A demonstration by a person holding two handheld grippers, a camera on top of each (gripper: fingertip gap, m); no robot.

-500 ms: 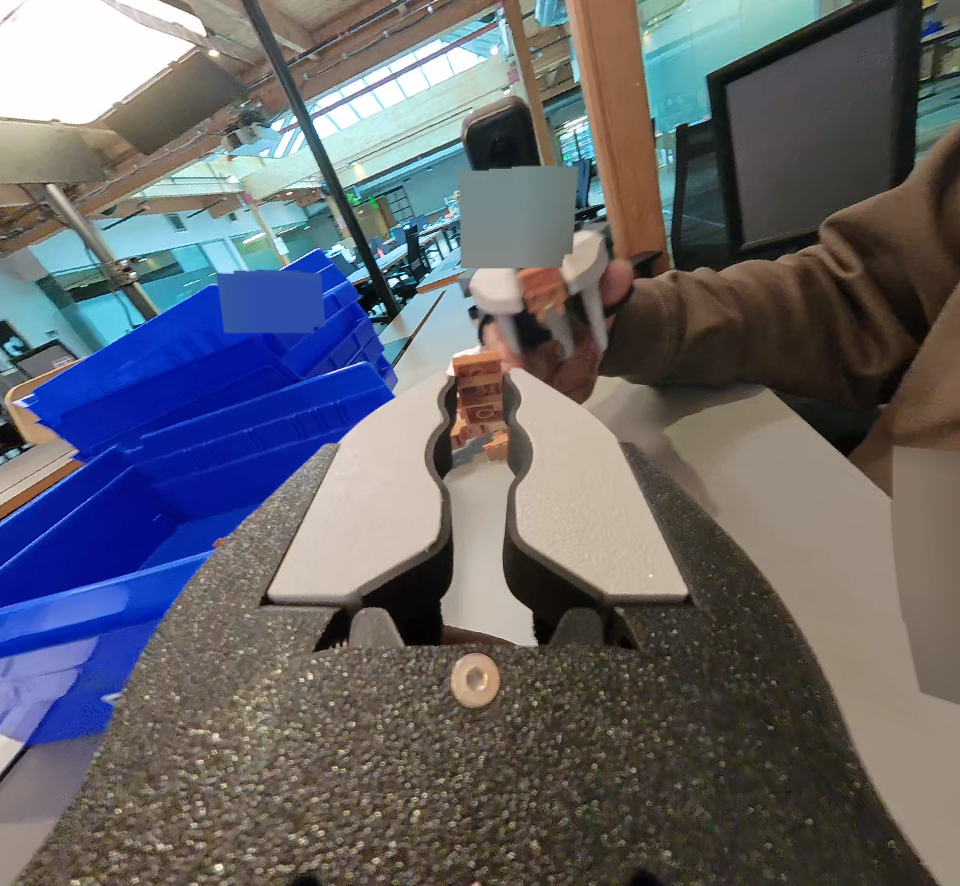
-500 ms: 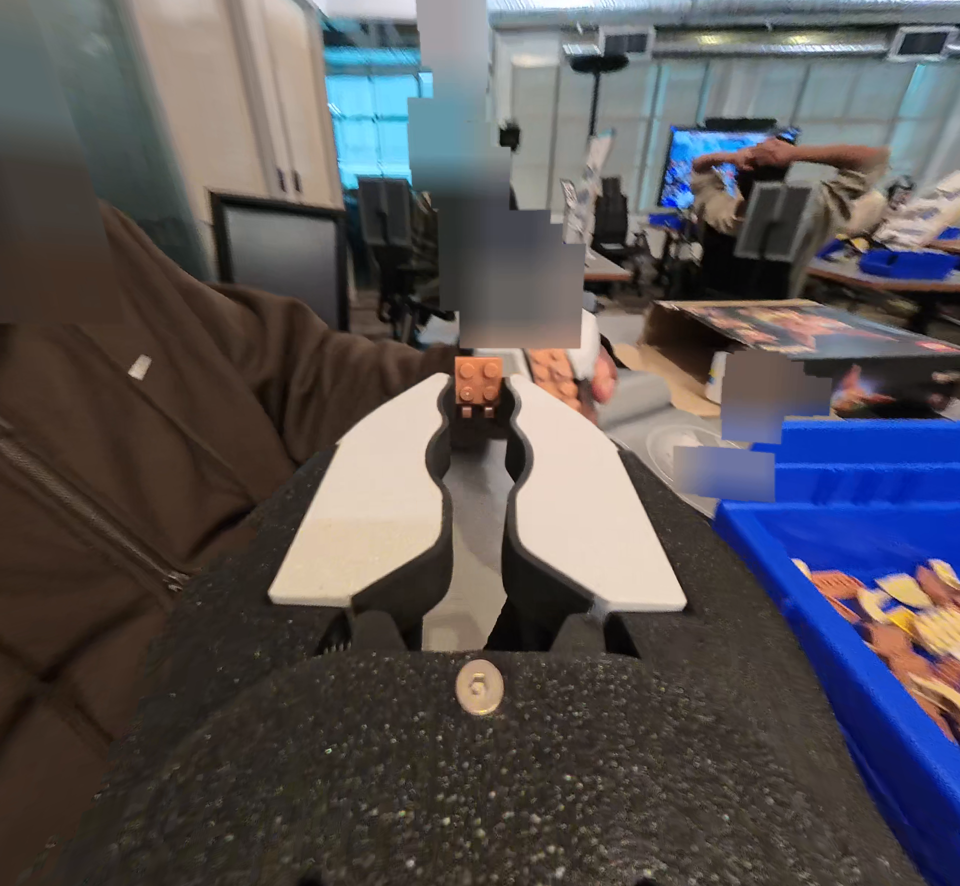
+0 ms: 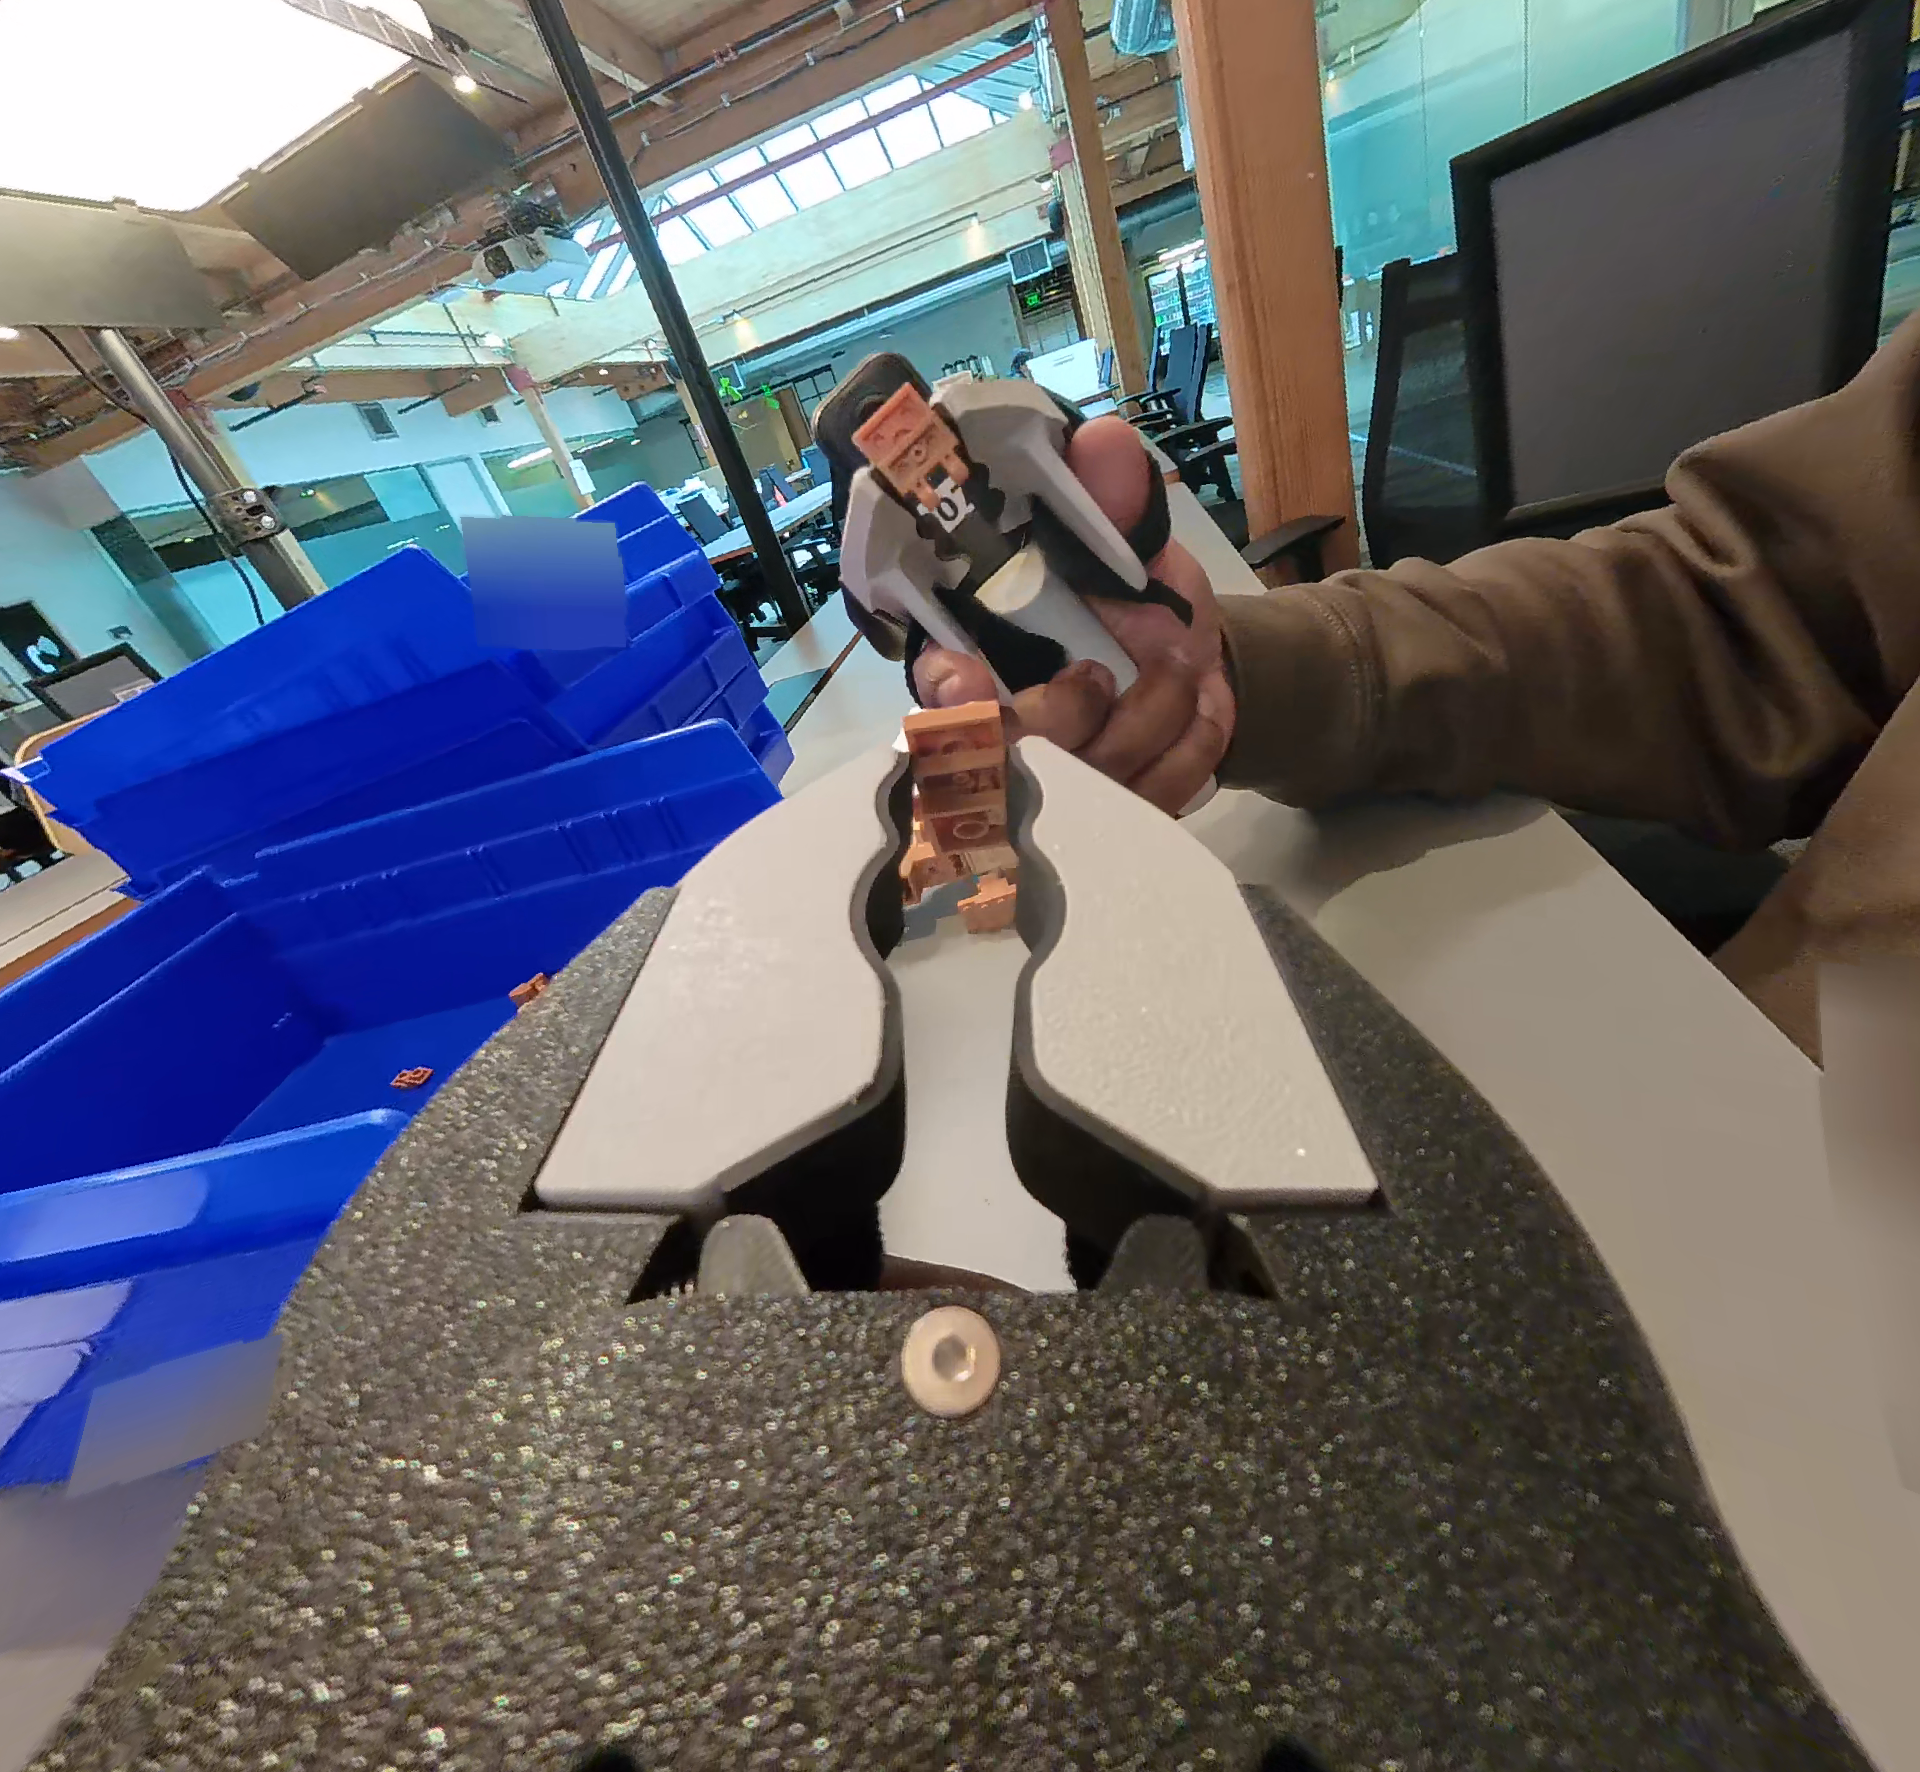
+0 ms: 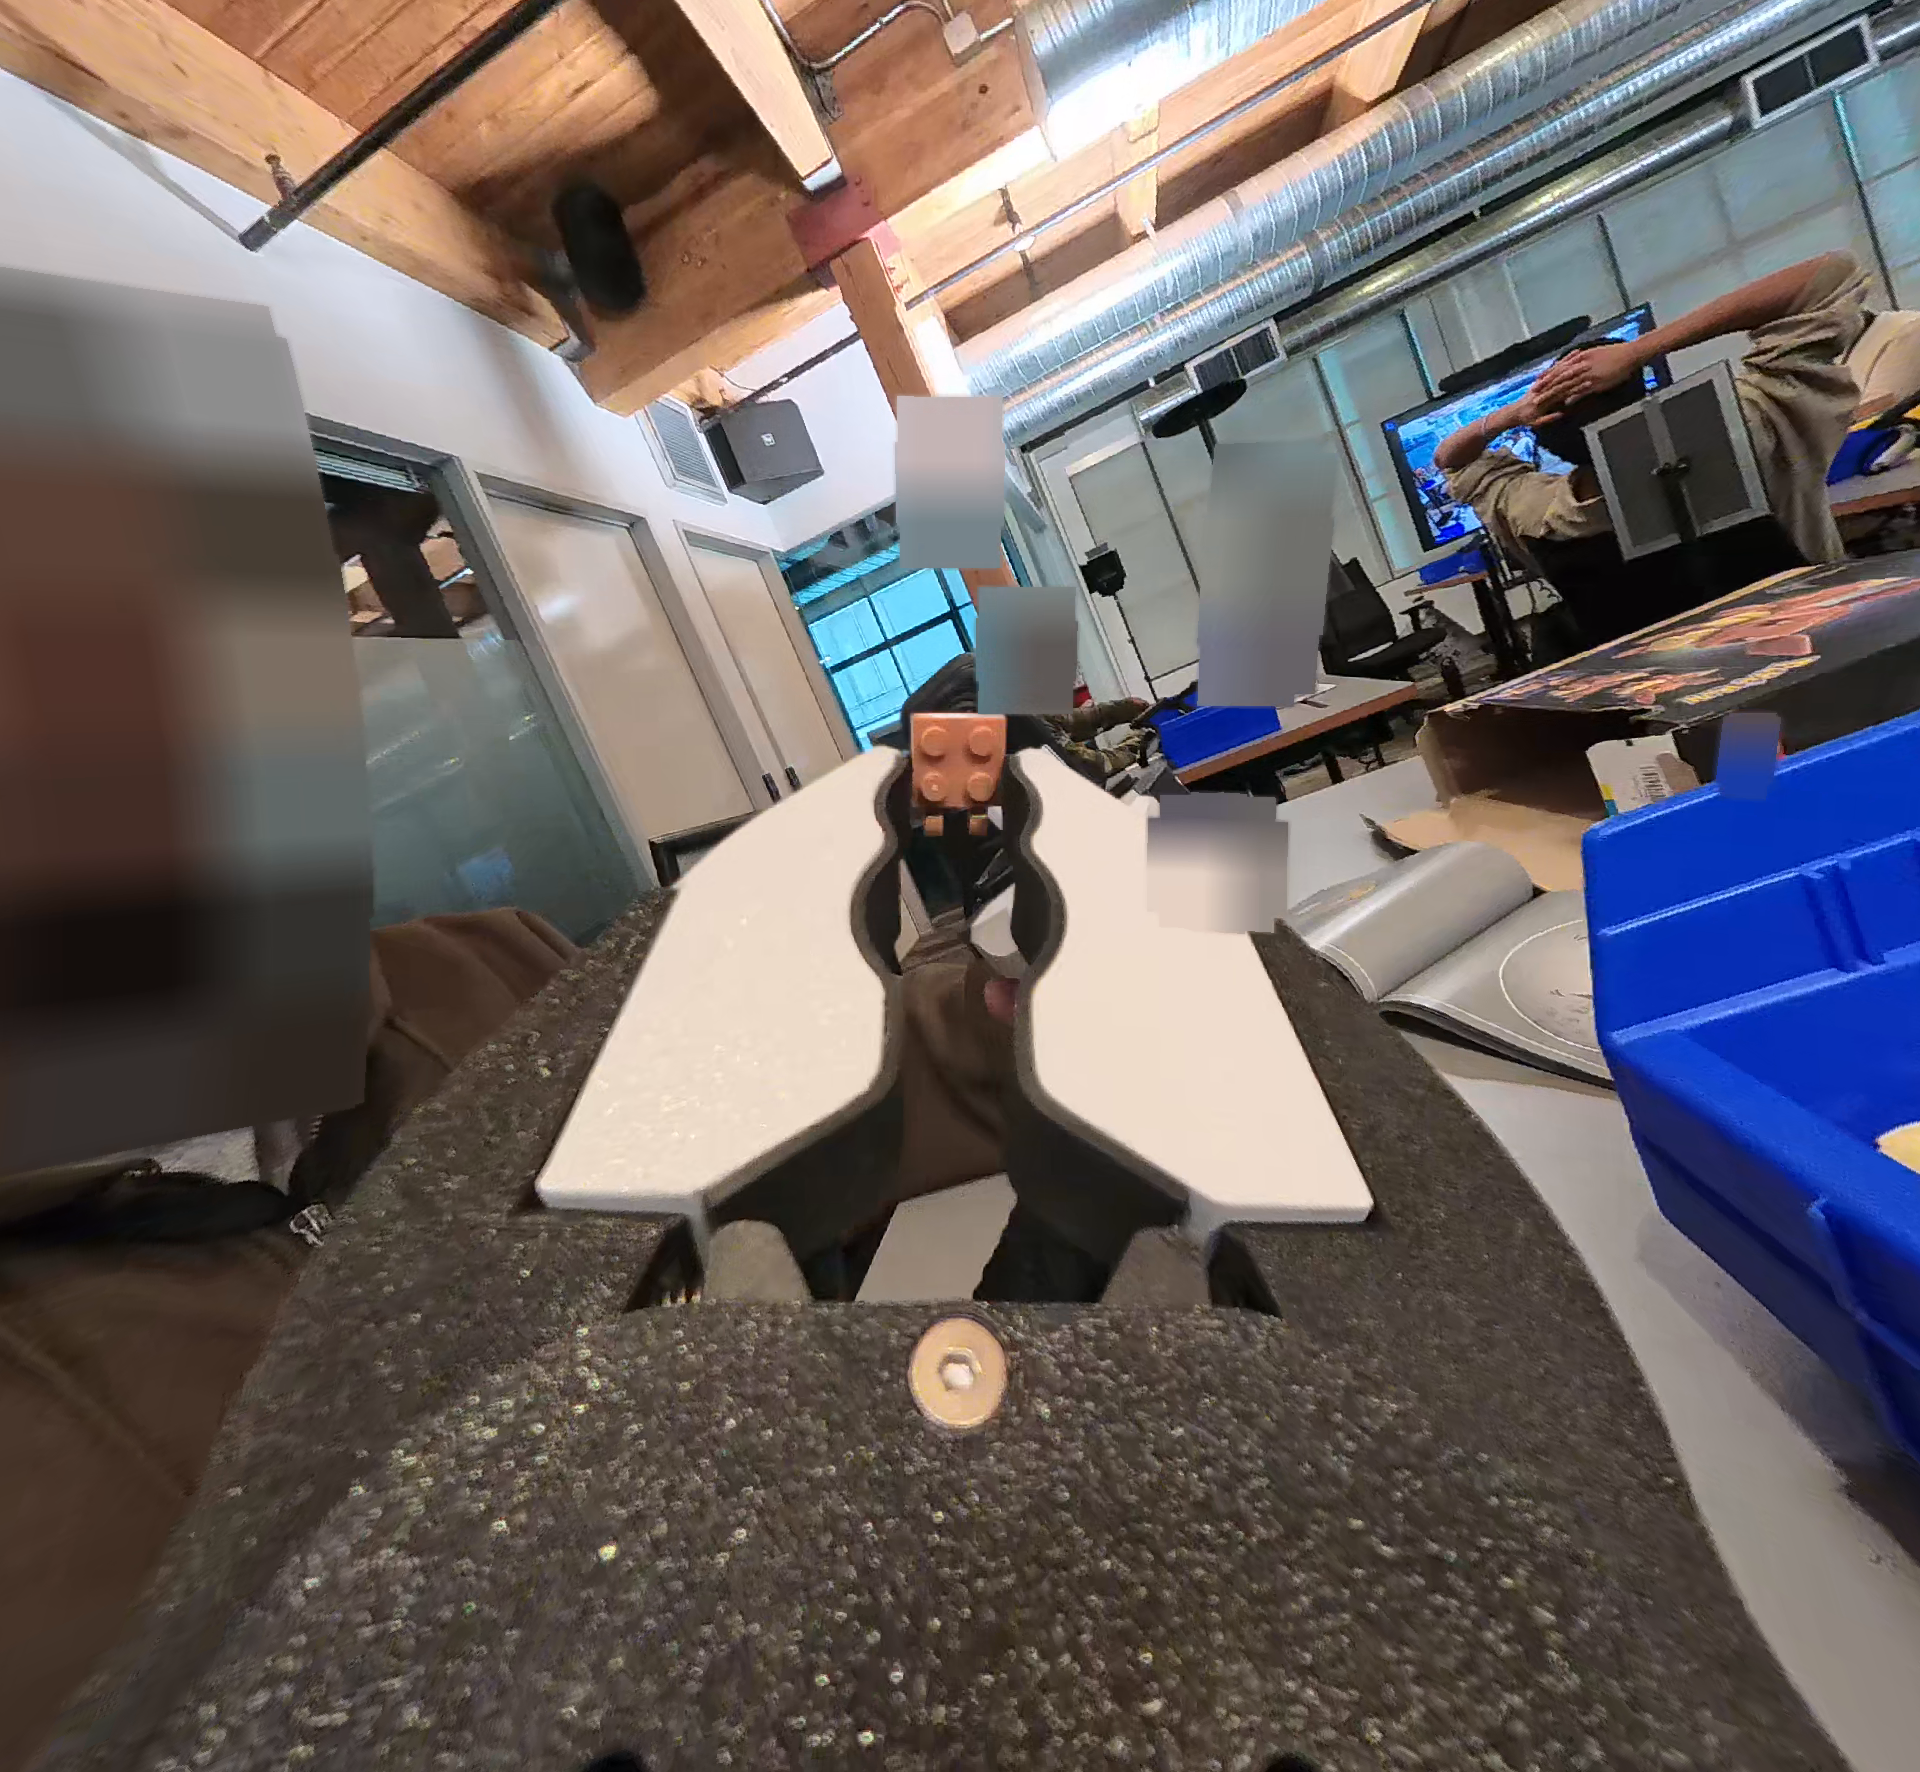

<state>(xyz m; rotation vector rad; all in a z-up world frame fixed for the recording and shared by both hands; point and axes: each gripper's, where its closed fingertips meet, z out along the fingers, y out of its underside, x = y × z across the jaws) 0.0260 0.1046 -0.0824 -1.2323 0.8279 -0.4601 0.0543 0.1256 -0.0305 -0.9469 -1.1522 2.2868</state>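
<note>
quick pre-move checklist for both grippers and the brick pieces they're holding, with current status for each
1. Left gripper has its piece: ok, fingers closed on the sides of an orange brick assembly.
2. Right gripper has its piece: ok, a small orange studded plate sits clamped at the fingertips.
3. Pieces apart: ok, in the left wrist view the right gripper is raised above the assembly with a gap between them.
4. Stud alignment between plate and assembly: cannot tell.
5. Grey table under the left gripper: ok, bare.
6. Blue bins clear of the left gripper: ok, off to its left.
</note>
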